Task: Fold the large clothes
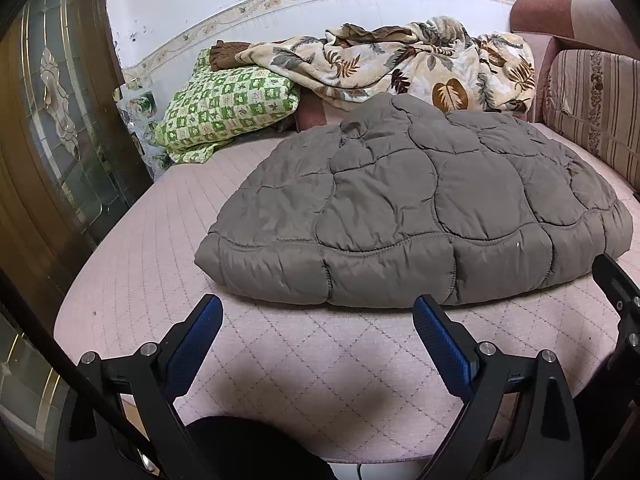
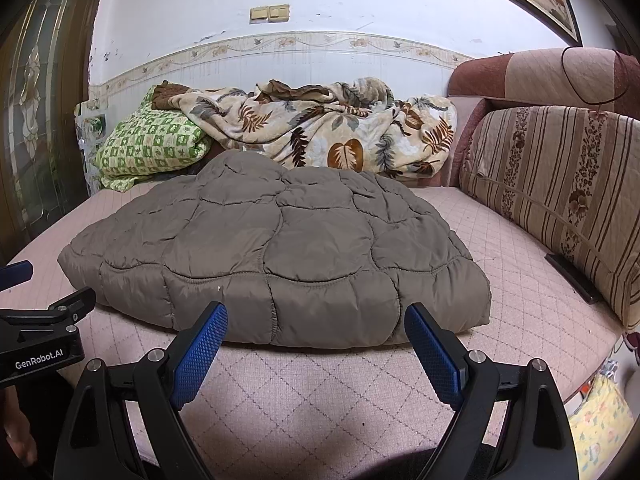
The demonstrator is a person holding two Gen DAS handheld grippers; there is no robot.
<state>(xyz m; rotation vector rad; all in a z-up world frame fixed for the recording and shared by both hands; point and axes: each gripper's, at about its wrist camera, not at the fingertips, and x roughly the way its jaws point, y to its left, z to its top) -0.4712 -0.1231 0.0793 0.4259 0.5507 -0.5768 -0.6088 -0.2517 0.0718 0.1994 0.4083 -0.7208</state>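
A grey-brown quilted coat (image 1: 416,208) lies folded into a thick, puffy bundle on the pink quilted mattress (image 1: 304,356), its stitched near edge facing both cameras. The left gripper (image 1: 318,320) hangs just short of that edge, its 2 blue-padded fingers (image 1: 192,352) spread wide with nothing between them but bare mattress. The right gripper (image 2: 316,324) sits the same way in its own view: jaws wide apart, empty, tips near the coat's front edge but not touching it. The 2 tools are side by side (each one's black frame shows at the edge of the other's view).

At the far side, against the white wall (image 2: 320,12), a leaf-print blanket (image 2: 320,124) is heaped beside a green checked pillow (image 2: 152,144) on the far left. A striped cushion (image 2: 560,184) leans along the right, with a flat black object (image 2: 572,276) lying at its foot, too small to identify.
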